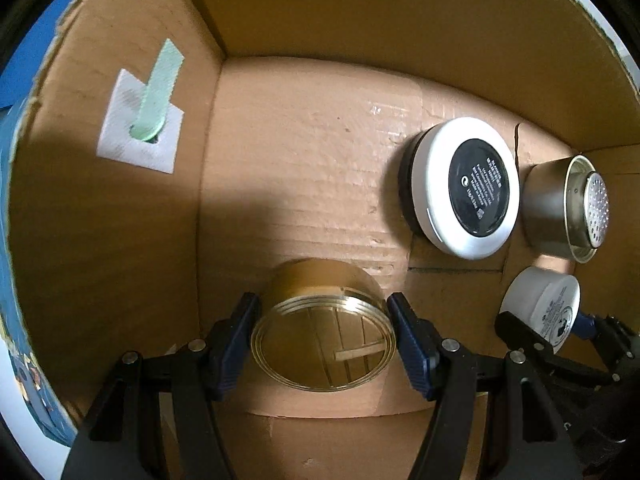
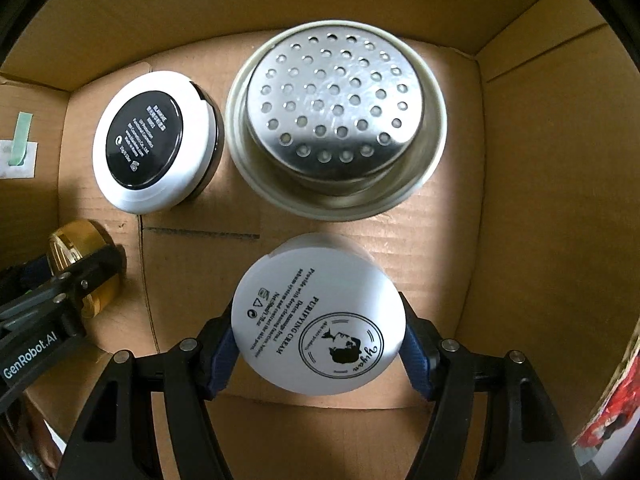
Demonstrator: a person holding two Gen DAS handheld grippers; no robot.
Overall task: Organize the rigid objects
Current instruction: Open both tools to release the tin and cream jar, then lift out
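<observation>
Both grippers are inside a cardboard box (image 1: pixel 304 168). My left gripper (image 1: pixel 323 336) is shut on a gold jar lid (image 1: pixel 323 344), held just above the box floor at its left side. My right gripper (image 2: pixel 318 340) is shut on a white cream jar (image 2: pixel 320 320) with black print, held above the floor near the front. The white jar also shows in the left wrist view (image 1: pixel 544 304), and the gold lid in the right wrist view (image 2: pixel 80 264).
A round white-and-black compact (image 2: pixel 148 140) and a perforated steel strainer cup (image 2: pixel 336 116) rest on the box floor (image 2: pixel 440 240) toward the back. A white label with green tape (image 1: pixel 148 120) sticks to the left wall. Box walls close in on all sides.
</observation>
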